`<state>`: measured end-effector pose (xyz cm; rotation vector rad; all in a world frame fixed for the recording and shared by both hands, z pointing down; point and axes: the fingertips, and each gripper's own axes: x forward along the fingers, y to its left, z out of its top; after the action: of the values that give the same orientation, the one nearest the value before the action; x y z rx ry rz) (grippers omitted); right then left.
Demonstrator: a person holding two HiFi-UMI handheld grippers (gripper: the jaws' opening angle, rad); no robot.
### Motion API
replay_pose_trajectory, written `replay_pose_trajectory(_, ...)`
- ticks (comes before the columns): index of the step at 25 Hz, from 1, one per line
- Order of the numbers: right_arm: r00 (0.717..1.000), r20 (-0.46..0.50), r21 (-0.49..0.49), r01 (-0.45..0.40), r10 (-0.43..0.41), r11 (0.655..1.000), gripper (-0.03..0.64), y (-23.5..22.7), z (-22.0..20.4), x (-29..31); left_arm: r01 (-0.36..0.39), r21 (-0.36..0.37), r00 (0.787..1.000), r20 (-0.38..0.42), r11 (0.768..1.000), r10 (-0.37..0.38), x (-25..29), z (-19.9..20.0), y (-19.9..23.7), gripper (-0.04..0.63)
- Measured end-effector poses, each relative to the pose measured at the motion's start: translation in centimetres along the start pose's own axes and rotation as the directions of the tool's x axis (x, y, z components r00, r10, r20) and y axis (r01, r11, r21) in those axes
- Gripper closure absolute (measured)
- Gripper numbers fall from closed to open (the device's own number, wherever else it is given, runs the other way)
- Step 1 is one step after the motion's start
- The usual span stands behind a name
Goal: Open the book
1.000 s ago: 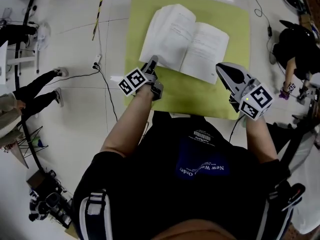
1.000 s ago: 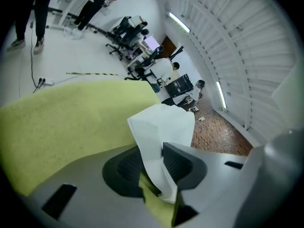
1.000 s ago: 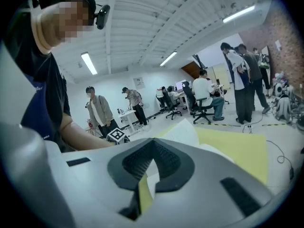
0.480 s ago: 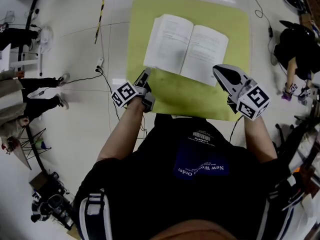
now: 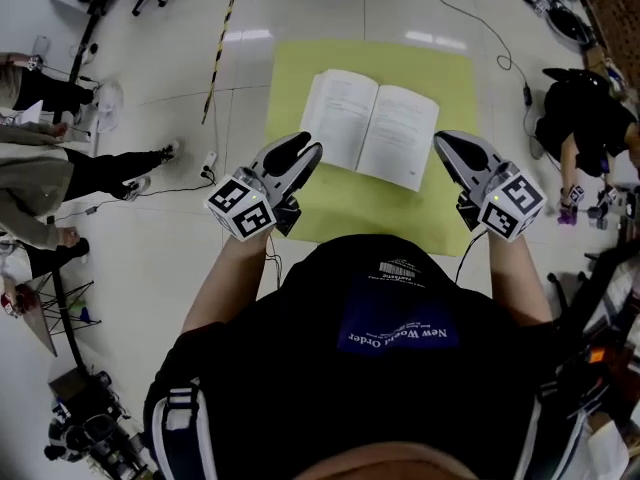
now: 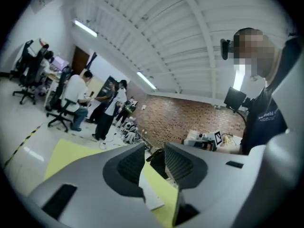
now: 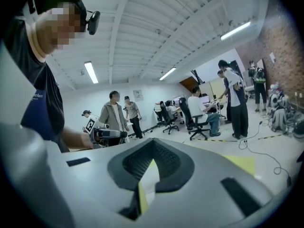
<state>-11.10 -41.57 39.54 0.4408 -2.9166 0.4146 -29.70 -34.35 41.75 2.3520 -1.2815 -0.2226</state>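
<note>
the left gripper (image 5: 303, 150) hangs clear of the book (image 5: 375, 128), jaws a narrow gap apart with nothing between them. the right gripper (image 5: 447, 141) has its tips together, empty. the book lies open and flat on the mat (image 5: 370, 208), so the task looks done. a second ago the left gripper sat low at the book's near left corner, pages arched; now it is up and rolled over.
</note>
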Motion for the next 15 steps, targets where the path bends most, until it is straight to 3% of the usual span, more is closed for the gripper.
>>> replay_pose_trajectory(6, 0.993, 0.101, -0.047, 0.061, -0.056, 0.997, 0.63, 0.2, 5.5, -3.9, 0.161, 0.198, 0.985, 0.03, 0.967, -0.17, 2.7, 6.2, -6.9, 0.466)
replay_pose_trajectory(9, 0.989, 0.115, -0.005, 0.098, -0.097, 0.995, 0.63, 0.8, 5.7, -5.6, 0.179, 0.207, 0.983, 0.014, 0.962, -0.185, 3.2, 5.7, -9.5, 0.51)
replay_pose_trajectory(15, 0.981, 0.145, 0.087, 0.117, -0.129, 0.989, 0.63, 0.9, 5.4, -7.2, 0.19, 0.177, 0.98, 0.025, 0.966, -0.197, 2.8, 5.3, -11.0, 0.514)
